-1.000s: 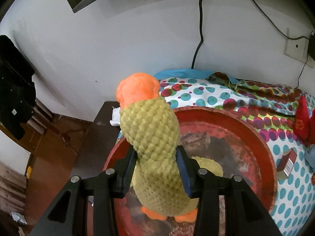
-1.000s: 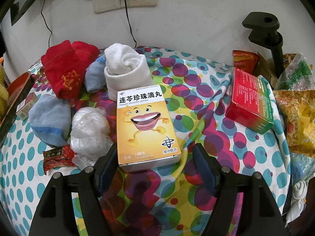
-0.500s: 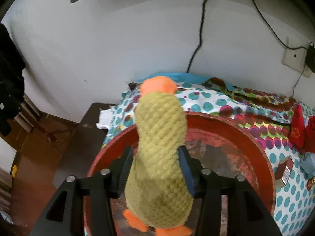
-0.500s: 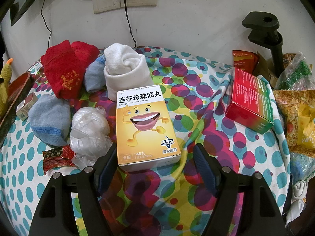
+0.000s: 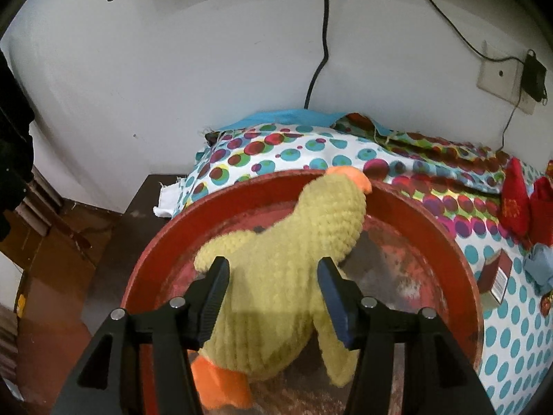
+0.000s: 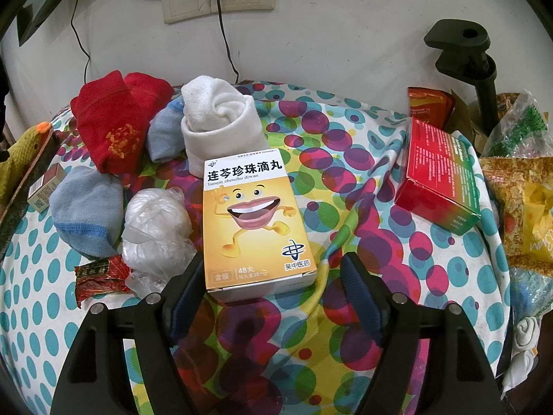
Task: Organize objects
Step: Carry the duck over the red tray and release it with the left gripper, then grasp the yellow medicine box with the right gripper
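A yellow plush duck (image 5: 293,252) with an orange beak lies tipped forward in the red basin (image 5: 432,228), its head on the far rim. My left gripper (image 5: 273,266) stands open around the duck's body, the pads apart from the plush. The duck (image 6: 20,152) and basin edge (image 6: 20,190) also show at the far left of the right wrist view. There, an orange medicine box (image 6: 255,221) lies flat on the dotted cloth. My right gripper (image 6: 273,266) is open and easing wider, with the box's near end between its jaws, untouched.
Red socks (image 6: 117,121), a rolled white sock (image 6: 217,114), blue socks (image 6: 86,207), a plastic bundle (image 6: 155,231), a red packet (image 6: 100,276) and a small box (image 6: 46,186) crowd the left. A red-green box (image 6: 439,173), snack bags (image 6: 525,207) and a black clamp (image 6: 477,69) stand right.
My left jaws have opened off the duck. It has dropped from upright and toppled forward into the basin, head onto the far rim. The right gripper and box have stayed put.
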### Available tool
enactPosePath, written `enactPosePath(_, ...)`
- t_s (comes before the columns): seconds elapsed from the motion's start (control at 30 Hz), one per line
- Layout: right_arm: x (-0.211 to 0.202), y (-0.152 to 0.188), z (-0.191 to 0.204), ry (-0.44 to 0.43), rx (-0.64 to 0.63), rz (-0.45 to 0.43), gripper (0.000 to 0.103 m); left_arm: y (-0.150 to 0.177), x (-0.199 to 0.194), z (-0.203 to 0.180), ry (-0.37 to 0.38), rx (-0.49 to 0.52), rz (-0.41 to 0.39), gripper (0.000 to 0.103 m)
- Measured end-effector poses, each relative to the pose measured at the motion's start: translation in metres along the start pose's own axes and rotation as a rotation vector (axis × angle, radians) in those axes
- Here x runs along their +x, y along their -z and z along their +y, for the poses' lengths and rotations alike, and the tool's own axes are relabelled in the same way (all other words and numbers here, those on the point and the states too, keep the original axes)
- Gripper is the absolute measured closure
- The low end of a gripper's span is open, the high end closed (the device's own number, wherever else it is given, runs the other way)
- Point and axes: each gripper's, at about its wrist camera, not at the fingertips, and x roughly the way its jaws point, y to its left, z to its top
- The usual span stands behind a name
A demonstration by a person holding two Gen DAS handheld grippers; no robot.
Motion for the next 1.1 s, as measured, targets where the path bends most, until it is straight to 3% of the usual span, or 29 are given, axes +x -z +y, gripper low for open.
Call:
enactPosePath(0.23, 0.0, 0.002, -0.002, 0.009, 0.004, 0.004, 0.023, 0.034, -0.034, -0.015, 0.004, 0.016, -0.067, 0.048)
enactPosePath(0.57, -0.002, 0.004, 0.0, 0.012, 0.001, 0.004, 0.024, 0.108, -0.102, -0.061, 0.092, -0.019, -0.146, 0.048)
enactPosePath(0.77, -0.004, 0.005, 0.001, 0.019, -0.003, 0.001, 0.024, 0.148, -0.126, -0.112, 0.11, 0.102, -0.198, 0.048)
enactPosePath(0.9, -0.009, 0.006, 0.007, 0.034, -0.028, -0.013, 0.03, 0.162, -0.128, -0.143, 0.116, 0.208, -0.196, 0.048)
enactPosePath(0.93, -0.01, 0.006, 0.008, 0.039, -0.03, -0.016, 0.036, 0.166, -0.128, -0.15, 0.112, 0.228, -0.198, 0.048)
enactPosePath(1.0, -0.01, 0.006, 0.009, 0.022, -0.028, -0.016, 0.044, 0.171, -0.126, -0.159, 0.113, 0.247, -0.194, 0.048)
enactPosePath(1.1, -0.012, 0.006, 0.01, 0.02, -0.021, -0.021, 0.048, 0.178, -0.122, -0.165, 0.109, 0.257, -0.175, 0.048)
